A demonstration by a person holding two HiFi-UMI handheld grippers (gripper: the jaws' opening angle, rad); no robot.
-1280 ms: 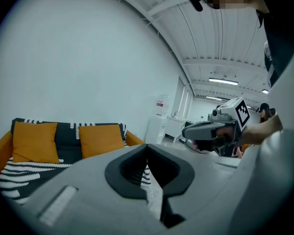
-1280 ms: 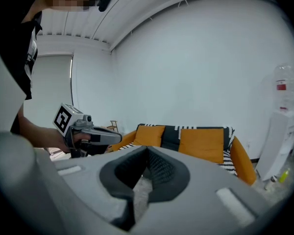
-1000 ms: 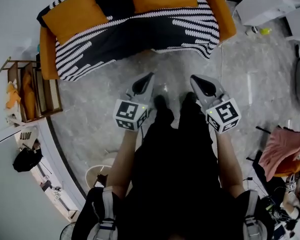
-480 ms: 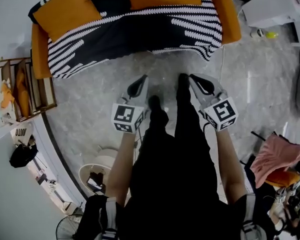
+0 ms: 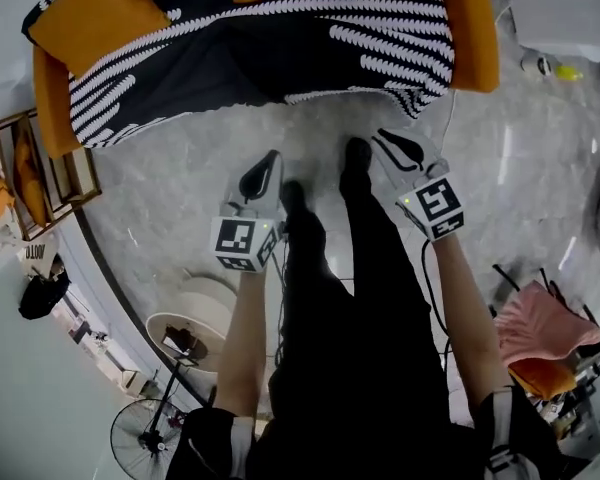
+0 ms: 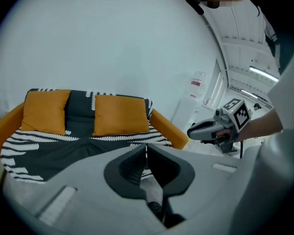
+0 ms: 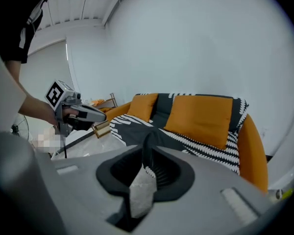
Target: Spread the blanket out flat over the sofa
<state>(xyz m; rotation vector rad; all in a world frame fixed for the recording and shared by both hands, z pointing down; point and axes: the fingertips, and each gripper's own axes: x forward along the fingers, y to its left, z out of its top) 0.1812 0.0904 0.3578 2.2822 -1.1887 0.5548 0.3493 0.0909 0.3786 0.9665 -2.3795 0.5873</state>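
Note:
A black-and-white patterned blanket [image 5: 280, 58] lies spread over the seat and back of the orange sofa [image 5: 475, 28], under two orange cushions [image 5: 90, 13]. Its front edge hangs down toward the floor. My left gripper [image 5: 271, 155] hovers over the marble floor in front of the sofa, shut and empty. The right gripper [image 5: 378, 136] is beside it, a little nearer the sofa, its jaws opening with nothing between them. The left gripper view shows its shut tips [image 6: 146, 146] before the blanket [image 6: 54, 148]. The right gripper view shows slightly parted tips [image 7: 148, 137].
The person's black-clad legs [image 5: 350, 268] stand between the grippers. A wooden rack [image 5: 40, 168] stands left of the sofa, with a white round bin [image 5: 185, 338] and a fan [image 5: 145, 438] nearer. A pink cloth [image 5: 540, 323] lies at the right, and a white box [image 5: 570, 13] at the far right.
The person has stepped toward the sofa, which now fills more of the view's top. Both grippers have moved forward with them, the right one furthest.

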